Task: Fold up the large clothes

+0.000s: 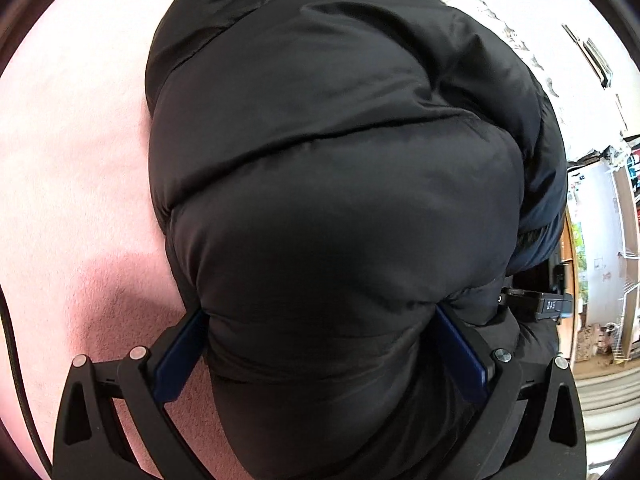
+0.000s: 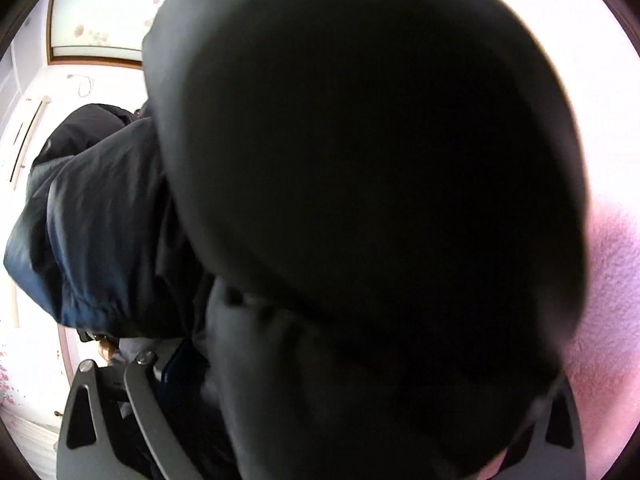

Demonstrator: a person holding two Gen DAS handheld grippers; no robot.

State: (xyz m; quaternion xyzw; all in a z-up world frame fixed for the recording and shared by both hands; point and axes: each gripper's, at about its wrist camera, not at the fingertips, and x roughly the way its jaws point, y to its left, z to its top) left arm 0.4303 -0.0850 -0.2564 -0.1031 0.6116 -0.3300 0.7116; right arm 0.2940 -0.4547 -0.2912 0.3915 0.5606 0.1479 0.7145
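A black quilted puffer jacket (image 1: 340,168) fills the left wrist view, lying on a pink fleece blanket (image 1: 72,160). My left gripper (image 1: 320,320) is shut on a thick fold of the jacket, its blue pads (image 1: 180,352) pressed against both sides of the fabric. In the right wrist view the same jacket (image 2: 360,160) bulges close to the lens and covers most of the frame. My right gripper (image 2: 320,360) is buried in the jacket; only its black frame shows and the fingertips are hidden.
The pink blanket also shows at the right of the right wrist view (image 2: 608,300). A white patterned wall (image 1: 520,8) and shelving (image 1: 624,280) stand beyond the jacket. A wood-framed white panel (image 2: 100,28) stands at the far left.
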